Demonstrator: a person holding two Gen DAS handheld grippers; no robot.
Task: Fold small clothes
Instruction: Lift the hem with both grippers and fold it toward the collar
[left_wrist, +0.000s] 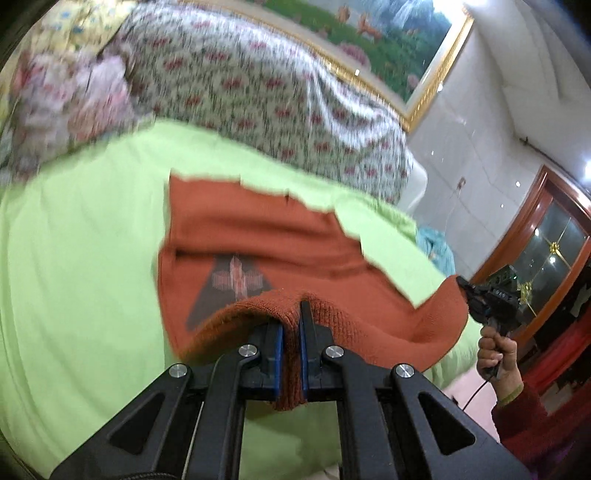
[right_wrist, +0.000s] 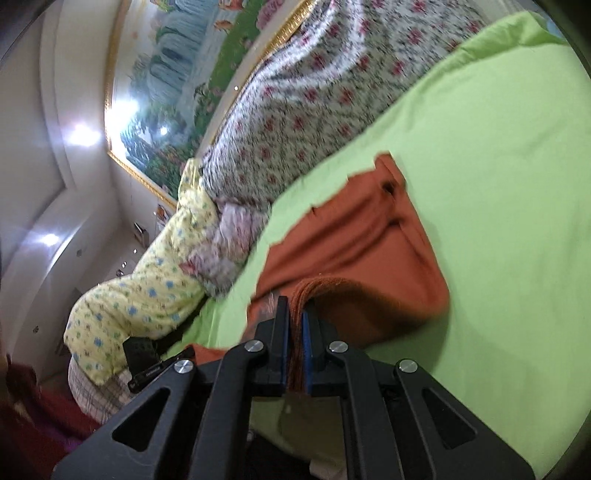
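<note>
An orange knitted garment (left_wrist: 266, 236) with a dark triangular motif (left_wrist: 232, 284) lies on a light green sheet (left_wrist: 81, 258). My left gripper (left_wrist: 291, 314) is shut on its ribbed near edge and lifts it a little. My right gripper (right_wrist: 296, 314) is shut on the ribbed edge of the same garment (right_wrist: 362, 243) at its other corner. The right gripper also shows in the left wrist view (left_wrist: 466, 286), pinching the garment's right corner, held by a hand. The left gripper body shows in the right wrist view (right_wrist: 146, 360) at lower left.
A floral quilt (left_wrist: 258, 92) and a yellow patterned pillow (right_wrist: 140, 302) lie along the back of the bed. A framed landscape painting (left_wrist: 388, 40) hangs on the wall. A wooden glazed door (left_wrist: 546, 243) stands at right. The green sheet (right_wrist: 498, 184) spreads wide around the garment.
</note>
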